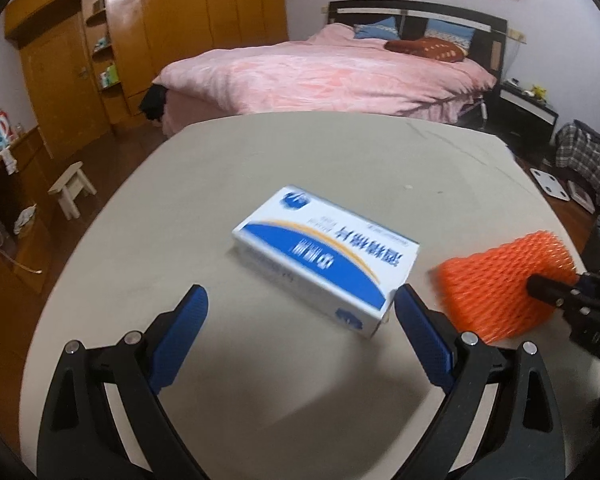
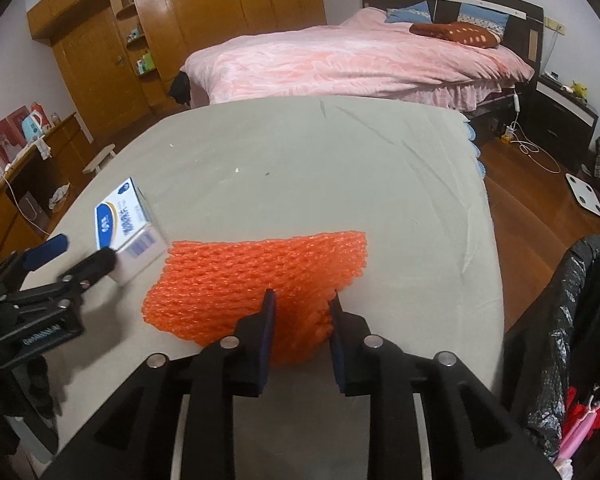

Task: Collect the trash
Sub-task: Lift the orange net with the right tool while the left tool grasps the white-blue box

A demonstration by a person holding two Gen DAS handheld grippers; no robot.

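My left gripper hovers spread wide over the counter, its blue pads clear of everything. The white-and-blue box lies flat on the counter just beyond that gripper, its near corner close beside the right-hand pad without clear contact. To the right of the box lies the orange foam net, resting on the counter near its right edge. My right gripper pinches the near end of this net, the foam bunched between its narrowed jaws. Right of the net, past the counter edge, hangs a black trash bag.
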